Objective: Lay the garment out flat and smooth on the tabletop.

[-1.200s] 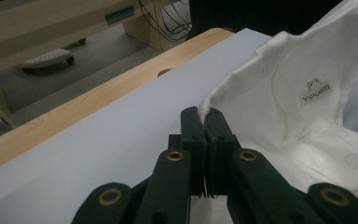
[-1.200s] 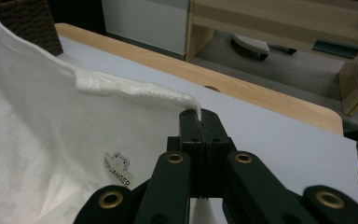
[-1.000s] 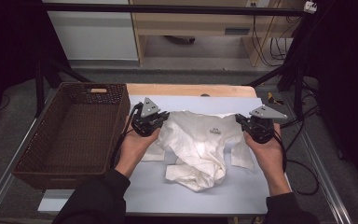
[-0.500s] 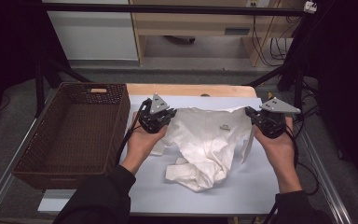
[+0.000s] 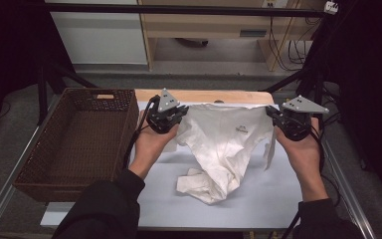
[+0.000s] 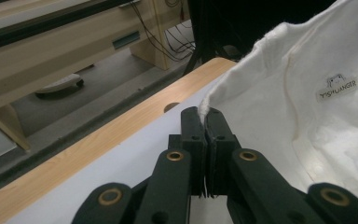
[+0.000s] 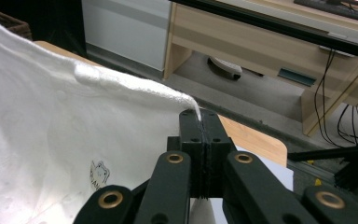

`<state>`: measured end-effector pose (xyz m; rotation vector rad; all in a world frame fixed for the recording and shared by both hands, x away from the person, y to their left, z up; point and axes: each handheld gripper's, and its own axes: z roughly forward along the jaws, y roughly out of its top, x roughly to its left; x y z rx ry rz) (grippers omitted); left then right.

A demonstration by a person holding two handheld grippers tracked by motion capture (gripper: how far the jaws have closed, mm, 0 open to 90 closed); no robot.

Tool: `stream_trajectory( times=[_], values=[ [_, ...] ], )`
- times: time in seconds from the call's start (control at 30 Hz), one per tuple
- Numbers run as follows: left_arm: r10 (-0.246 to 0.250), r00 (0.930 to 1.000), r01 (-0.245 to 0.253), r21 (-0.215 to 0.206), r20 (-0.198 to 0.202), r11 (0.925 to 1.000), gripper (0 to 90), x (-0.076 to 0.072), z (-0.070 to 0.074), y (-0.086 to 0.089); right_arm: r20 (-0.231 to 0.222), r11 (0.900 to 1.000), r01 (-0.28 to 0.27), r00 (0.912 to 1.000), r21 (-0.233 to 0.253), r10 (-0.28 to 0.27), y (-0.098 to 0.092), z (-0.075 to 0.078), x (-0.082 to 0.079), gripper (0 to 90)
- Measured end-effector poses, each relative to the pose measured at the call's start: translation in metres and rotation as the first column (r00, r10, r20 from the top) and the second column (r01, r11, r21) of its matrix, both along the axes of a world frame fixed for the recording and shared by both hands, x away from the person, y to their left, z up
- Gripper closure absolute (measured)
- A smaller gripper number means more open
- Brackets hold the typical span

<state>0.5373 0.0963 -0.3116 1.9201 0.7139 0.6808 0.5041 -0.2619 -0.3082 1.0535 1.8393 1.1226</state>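
Note:
A white garment (image 5: 225, 142) with a small printed label (image 5: 241, 129) is stretched between my two grippers above the pale table (image 5: 278, 199); its lower part droops in a crumpled heap toward the front. My left gripper (image 5: 179, 113) is shut on the garment's left top corner (image 6: 205, 107). My right gripper (image 5: 271, 115) is shut on the right top corner (image 7: 193, 106). In the left gripper view the label (image 6: 338, 87) lies to the right of the jaws. In the right gripper view the cloth (image 7: 51, 121) spreads off to the left.
An empty brown wicker basket (image 5: 35, 164) stands at the table's left side. A wooden strip (image 5: 204, 95) runs along the table's far edge. Beyond it are a wooden bench (image 5: 219, 25), cables (image 5: 283, 45) and dark stand legs.
Both grippers have moved apart and away from me, lifting the garment's top edge and pulling it taut; the cloth has gone from a bunched heap to a spread, hanging shape.

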Motion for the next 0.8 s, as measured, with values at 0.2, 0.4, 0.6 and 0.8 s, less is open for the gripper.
stream_trajectory(
  times=[0.2, 0.4, 0.6, 0.8],
  values=[
    [0.011, 0.9997, -0.011, 0.033, 0.020, 0.9994, 88.6, 0.000, 0.014, 0.010, 0.007, 1.000, -0.023, 0.9997, 0.011, 0.023, 0.009, 0.004, 0.002, 89.6],
    [0.017, 0.9991, -0.019, 0.035, 0.040, 0.9992, 88.6, 0.000, 0.029, 0.013, 0.030, 0.999, -0.030, 0.9991, 0.012, 0.030, 0.012, 0.016, 0.003, 89.6],
    [0.011, 0.9994, -0.010, -0.013, 0.034, 0.9999, 88.7, 0.000, 0.041, 0.014, 0.043, 1.000, -0.026, 0.9987, 0.016, 0.025, 0.012, 0.030, 0.002, 89.6],
    [0.004, 0.9987, -0.004, -0.012, 0.051, 0.9999, 88.6, -0.003, 0.051, 0.009, 0.069, 1.000, -0.019, 0.9975, 0.018, 0.018, 0.007, 0.044, -0.003, 89.6]
  ],
)
